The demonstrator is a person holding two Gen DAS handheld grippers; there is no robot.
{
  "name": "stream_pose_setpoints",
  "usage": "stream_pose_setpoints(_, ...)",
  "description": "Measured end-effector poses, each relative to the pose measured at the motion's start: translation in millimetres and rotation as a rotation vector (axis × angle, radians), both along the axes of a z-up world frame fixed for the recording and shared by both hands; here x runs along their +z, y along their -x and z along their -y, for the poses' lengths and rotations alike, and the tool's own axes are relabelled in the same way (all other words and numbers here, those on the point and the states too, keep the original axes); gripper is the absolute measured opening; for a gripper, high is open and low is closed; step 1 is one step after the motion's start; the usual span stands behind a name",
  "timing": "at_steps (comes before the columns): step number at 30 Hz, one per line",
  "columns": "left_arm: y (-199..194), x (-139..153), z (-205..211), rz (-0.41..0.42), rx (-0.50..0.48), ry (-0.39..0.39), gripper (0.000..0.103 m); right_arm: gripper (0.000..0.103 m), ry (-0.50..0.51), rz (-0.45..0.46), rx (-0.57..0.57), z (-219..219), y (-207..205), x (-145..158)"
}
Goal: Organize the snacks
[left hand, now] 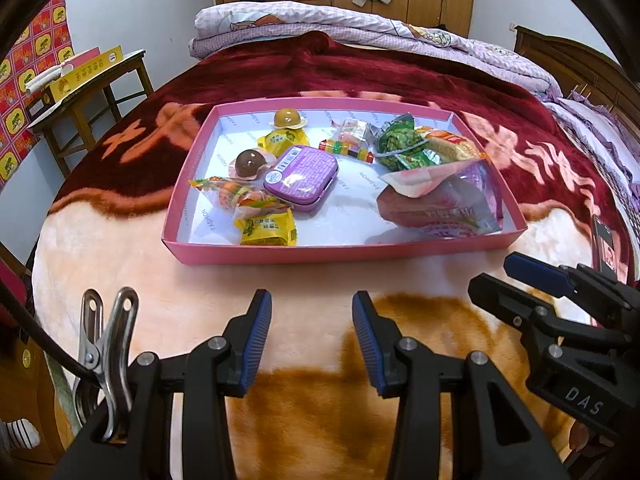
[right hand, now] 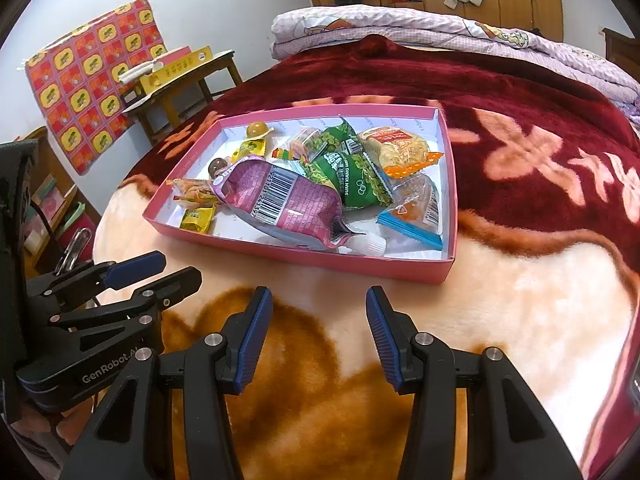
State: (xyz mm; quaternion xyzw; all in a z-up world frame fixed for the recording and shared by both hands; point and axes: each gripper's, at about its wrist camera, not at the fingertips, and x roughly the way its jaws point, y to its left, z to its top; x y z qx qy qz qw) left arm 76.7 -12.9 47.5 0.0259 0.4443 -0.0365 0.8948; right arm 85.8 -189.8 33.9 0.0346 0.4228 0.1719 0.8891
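Sitting in a pink tray (left hand: 344,254) on the fuzzy blanket (left hand: 320,300) of a bed are all the snacks: a purple tin (left hand: 301,179), two jelly cups (left hand: 248,162), yellow candies (left hand: 267,232), green pea packs (right hand: 352,176) and a big pink-purple pouch (right hand: 280,200). The left hand-held gripper (left hand: 312,340) and the right hand-held gripper (right hand: 318,336) both hang just in front of the tray, apart from it, with jaws parted and nothing between them. The blanket is soft, so the tray could tip or slide if a hand-held gripper pushes on its wall. The pouch is slippery and puffy and could slip out of a pinch. The round jelly cups could roll away. The snacks are piled close, so grabbing one could drag a neighbor out. From the right wrist view, the pouch hides most of the tin. The small white cap (right hand: 374,245) by the pouch may belong to it, but I cannot tell. The words on the packs are too small to read.
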Motion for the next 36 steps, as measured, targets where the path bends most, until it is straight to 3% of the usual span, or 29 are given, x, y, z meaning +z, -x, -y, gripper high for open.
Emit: stream_pose_setpoints(36, -0.6, -0.8, 1.1, 0.004, 0.002, -0.001, 0.044, 0.050, -0.007, -0.001, -0.003, -1.0, 0.8, 3.0)
